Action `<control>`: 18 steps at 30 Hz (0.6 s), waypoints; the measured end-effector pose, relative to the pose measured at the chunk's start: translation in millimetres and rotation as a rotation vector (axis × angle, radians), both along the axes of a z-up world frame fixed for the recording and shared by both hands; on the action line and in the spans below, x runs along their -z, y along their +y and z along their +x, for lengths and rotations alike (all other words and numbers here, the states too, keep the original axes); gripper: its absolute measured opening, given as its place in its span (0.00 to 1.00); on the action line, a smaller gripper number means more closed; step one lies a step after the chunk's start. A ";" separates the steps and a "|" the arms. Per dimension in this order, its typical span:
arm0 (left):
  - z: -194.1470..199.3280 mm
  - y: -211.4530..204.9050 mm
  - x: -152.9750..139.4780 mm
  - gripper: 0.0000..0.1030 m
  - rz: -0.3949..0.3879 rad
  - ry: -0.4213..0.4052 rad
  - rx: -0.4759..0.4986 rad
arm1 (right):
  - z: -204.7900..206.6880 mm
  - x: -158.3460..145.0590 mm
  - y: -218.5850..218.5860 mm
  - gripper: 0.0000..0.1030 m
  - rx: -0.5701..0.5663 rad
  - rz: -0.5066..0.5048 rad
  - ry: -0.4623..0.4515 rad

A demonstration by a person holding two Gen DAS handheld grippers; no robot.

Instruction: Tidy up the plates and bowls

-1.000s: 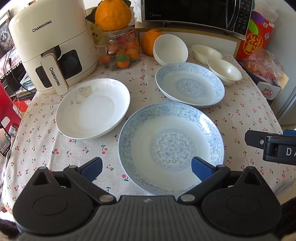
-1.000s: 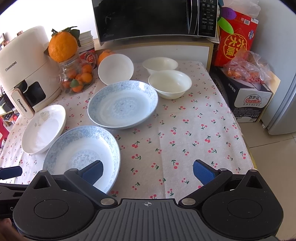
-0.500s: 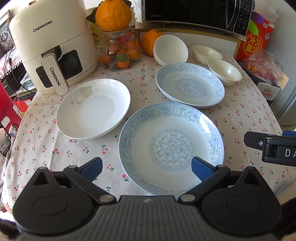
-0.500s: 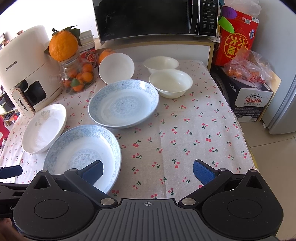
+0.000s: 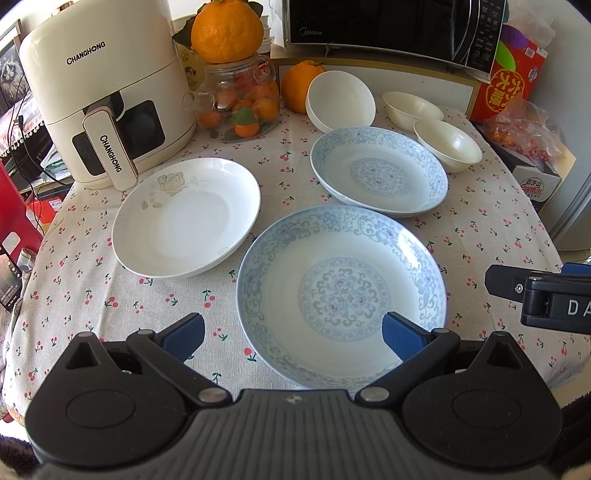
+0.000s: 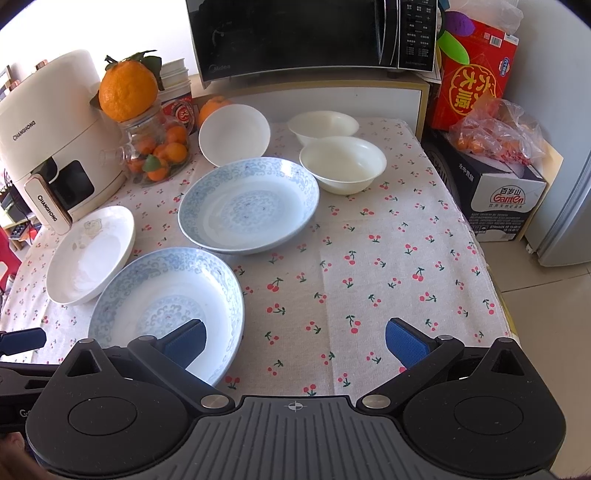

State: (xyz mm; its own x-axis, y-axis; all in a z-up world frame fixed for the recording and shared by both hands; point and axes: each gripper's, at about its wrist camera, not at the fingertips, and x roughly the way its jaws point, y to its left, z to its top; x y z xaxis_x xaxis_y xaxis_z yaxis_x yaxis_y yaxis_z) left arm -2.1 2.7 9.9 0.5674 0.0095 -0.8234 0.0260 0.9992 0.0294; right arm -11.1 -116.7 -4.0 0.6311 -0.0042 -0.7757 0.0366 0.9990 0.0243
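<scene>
A near blue-patterned plate (image 5: 341,291) (image 6: 166,306) lies at the table's front. A second blue-patterned plate (image 5: 378,170) (image 6: 249,203) lies behind it. A white plate with a rose print (image 5: 186,216) (image 6: 90,253) lies to the left. A white bowl (image 5: 340,99) (image 6: 234,133) leans tilted at the back. Two cream bowls (image 5: 447,144) (image 5: 412,107) (image 6: 341,162) (image 6: 323,125) stand at the back right. My left gripper (image 5: 291,334) is open and empty above the near plate's front edge. My right gripper (image 6: 295,339) is open and empty over the cloth, right of that plate.
A white air fryer (image 5: 99,99) stands at the back left. A glass jar of small oranges (image 5: 240,99) with a big orange on top is beside it. A microwave (image 6: 314,33) sits at the back. A red box (image 6: 472,74) and a carton (image 6: 495,192) stand off the table's right edge.
Both grippers have drifted very slightly; the plates and bowls have not moved.
</scene>
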 end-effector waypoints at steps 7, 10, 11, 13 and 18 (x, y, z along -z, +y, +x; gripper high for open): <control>-0.4 -0.2 -0.1 1.00 0.000 -0.002 0.000 | -0.2 -0.1 0.0 1.00 -0.003 0.004 0.003; -0.7 0.4 -0.4 1.00 -0.001 -0.002 0.001 | -0.1 0.0 0.0 1.00 -0.002 0.004 0.004; -0.8 0.5 -0.4 1.00 -0.001 -0.002 0.000 | -0.3 0.1 0.2 1.00 -0.002 0.004 0.004; -0.7 0.0 -0.5 1.00 0.001 -0.003 0.000 | -0.2 0.0 0.0 1.00 -0.002 0.004 0.003; -0.9 0.5 -1.3 1.00 -0.001 -0.004 -0.002 | -0.1 -0.1 0.2 1.00 -0.003 0.004 0.004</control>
State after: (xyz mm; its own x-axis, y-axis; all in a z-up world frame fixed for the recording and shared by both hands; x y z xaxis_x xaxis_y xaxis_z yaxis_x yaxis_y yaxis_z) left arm -3.0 3.2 11.2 0.5708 0.0093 -0.8211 0.0243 0.9993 0.0282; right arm -11.3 -116.5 -3.9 0.6282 0.0004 -0.7780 0.0338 0.9990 0.0278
